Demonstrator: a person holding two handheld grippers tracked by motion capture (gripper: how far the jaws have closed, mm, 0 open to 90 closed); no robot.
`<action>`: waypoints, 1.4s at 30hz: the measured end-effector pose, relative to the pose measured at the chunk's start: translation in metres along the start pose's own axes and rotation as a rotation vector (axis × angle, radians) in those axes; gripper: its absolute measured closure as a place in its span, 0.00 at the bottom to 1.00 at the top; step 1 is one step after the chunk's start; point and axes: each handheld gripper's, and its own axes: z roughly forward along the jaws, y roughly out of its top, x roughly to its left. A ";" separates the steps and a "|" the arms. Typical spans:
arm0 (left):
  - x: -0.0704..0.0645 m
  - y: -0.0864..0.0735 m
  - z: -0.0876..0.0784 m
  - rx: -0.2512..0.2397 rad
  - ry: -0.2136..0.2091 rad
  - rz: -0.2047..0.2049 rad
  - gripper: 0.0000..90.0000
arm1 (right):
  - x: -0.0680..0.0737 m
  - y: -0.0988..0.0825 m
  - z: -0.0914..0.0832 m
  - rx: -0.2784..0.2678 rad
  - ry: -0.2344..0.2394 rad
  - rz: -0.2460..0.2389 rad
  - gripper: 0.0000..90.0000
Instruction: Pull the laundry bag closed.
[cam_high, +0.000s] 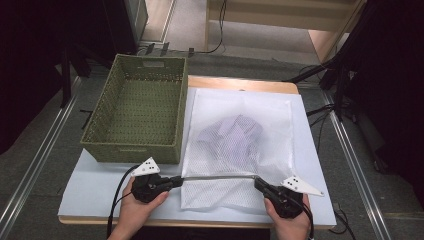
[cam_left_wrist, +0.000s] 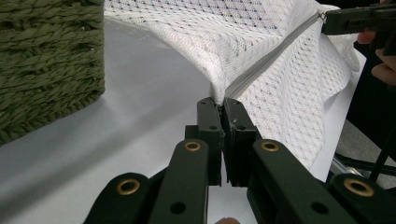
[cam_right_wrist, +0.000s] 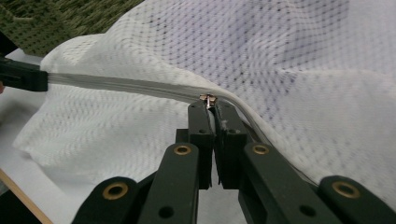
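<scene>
A white mesh laundry bag lies on the white table cover with a pale lilac garment inside it. Its grey zipper runs taut across the near end, lifted between the two grippers. My left gripper is shut on the zipper's left end, where the mesh bunches at the jaw tips. My right gripper is shut on the small metal zipper pull. In the left gripper view the right gripper shows at the top right, on the far end of the zipper.
A green woven basket stands empty at the left, touching the bag's left edge. The white cover ends near the table's front edge. Metal rails and stands flank the table on both sides.
</scene>
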 end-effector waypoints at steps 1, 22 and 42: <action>0.000 0.000 0.000 0.002 0.001 0.002 0.98 | -0.002 0.000 -0.002 -0.003 -0.003 0.004 0.98; 0.001 -0.002 0.000 0.014 0.008 0.002 0.98 | -0.051 -0.008 -0.044 -0.066 -0.112 0.100 0.98; -0.001 -0.002 0.002 0.034 0.017 0.007 0.98 | -0.087 -0.014 -0.078 -0.121 -0.186 0.183 0.98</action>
